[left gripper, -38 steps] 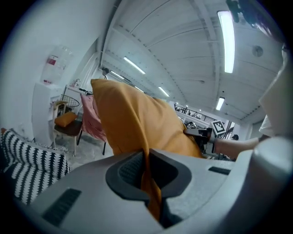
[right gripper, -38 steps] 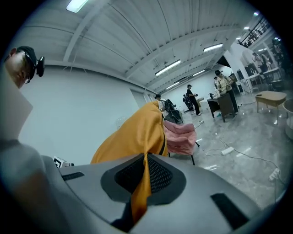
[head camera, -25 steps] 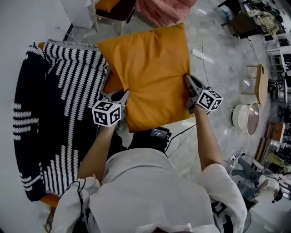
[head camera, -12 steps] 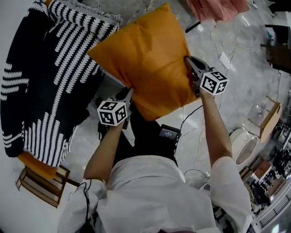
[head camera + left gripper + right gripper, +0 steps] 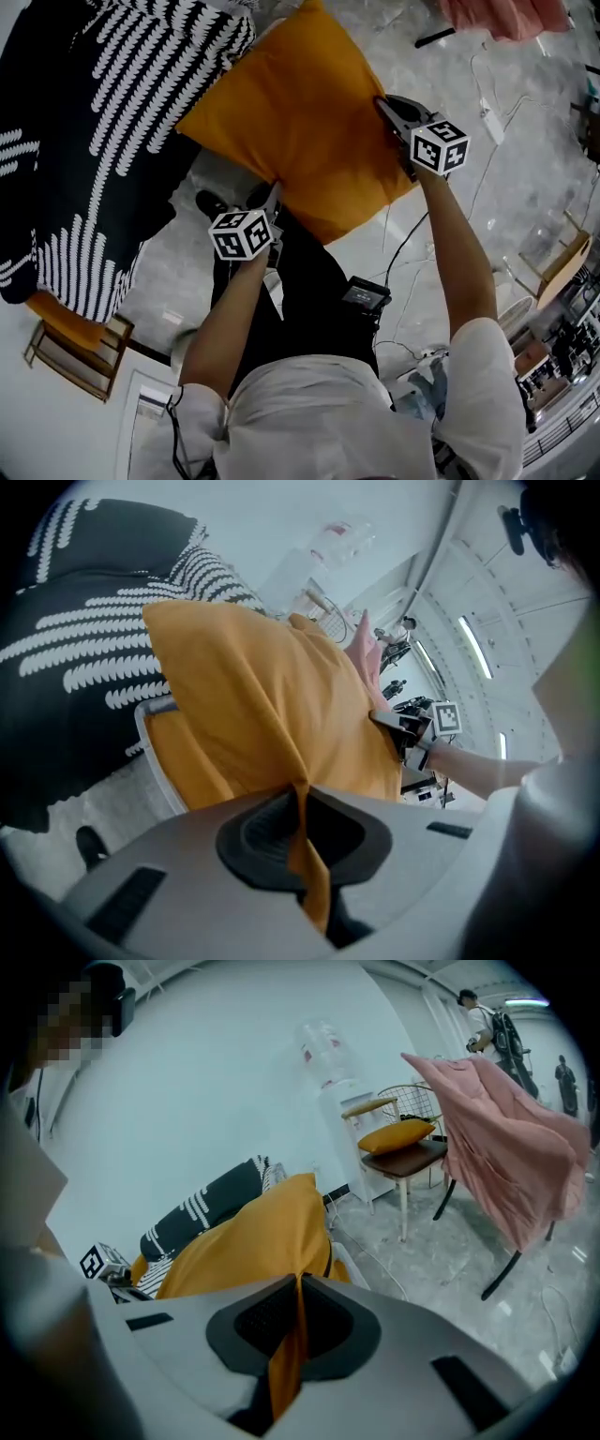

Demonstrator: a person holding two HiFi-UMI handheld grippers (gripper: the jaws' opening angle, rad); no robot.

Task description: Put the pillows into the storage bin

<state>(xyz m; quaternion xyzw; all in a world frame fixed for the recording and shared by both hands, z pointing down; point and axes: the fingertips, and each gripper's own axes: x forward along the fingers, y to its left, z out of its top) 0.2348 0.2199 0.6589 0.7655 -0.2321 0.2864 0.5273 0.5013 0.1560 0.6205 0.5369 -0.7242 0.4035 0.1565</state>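
A large orange pillow [image 5: 300,122] hangs in the air between my two grippers, above the marble floor. My left gripper [image 5: 269,199] is shut on its near left edge, with orange fabric pinched between the jaws [image 5: 300,803]. At the pillow's right edge my right gripper [image 5: 390,114] is shut too, cloth squeezed between its jaws [image 5: 298,1297]. In the left gripper view a white-rimmed bin [image 5: 153,752] shows under the pillow [image 5: 253,705], with orange inside it. The pillow [image 5: 253,1241] fills the middle of the right gripper view.
A black throw with white stripes [image 5: 84,131] covers a seat at the left, over another orange cushion [image 5: 61,319] and a wooden frame. Cables [image 5: 487,122] cross the floor. A chair with an orange cushion [image 5: 398,1135] and a pink cloth [image 5: 506,1147] stand at the right.
The pillow has come away from the striped throw and moved right over the floor, both grippers still shut on it. The head view has swung, so the throw sits further up and left.
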